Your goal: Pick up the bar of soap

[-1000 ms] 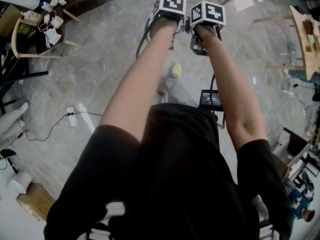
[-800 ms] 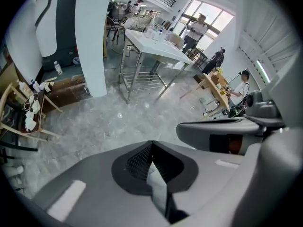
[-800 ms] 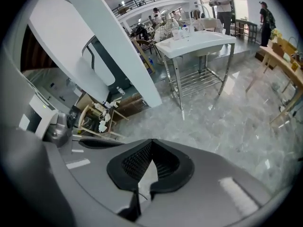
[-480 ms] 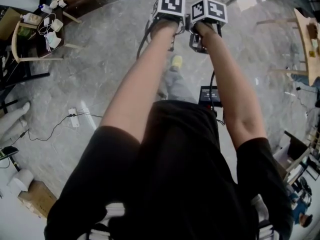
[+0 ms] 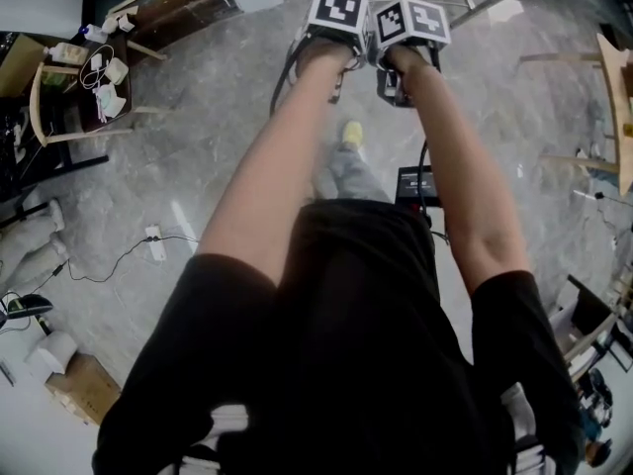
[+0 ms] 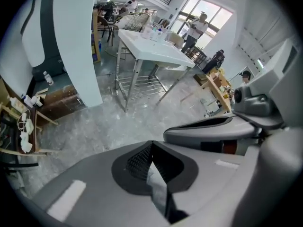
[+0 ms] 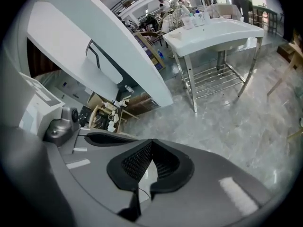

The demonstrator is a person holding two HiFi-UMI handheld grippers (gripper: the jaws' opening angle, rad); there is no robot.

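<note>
The left gripper is seen with its jaws together, the tips meeting and nothing between them. The right gripper is likewise closed, and nothing is held in it. Both are held out side by side over a grey marble floor, on which a yellow shoe is seen. A white basin stand on metal legs is seen ahead, well apart from both, with a wire shelf under its top. On that top some bottles are stood. The soap cannot be made out in any view; whatever else lies on the stand is too small to tell.
</note>
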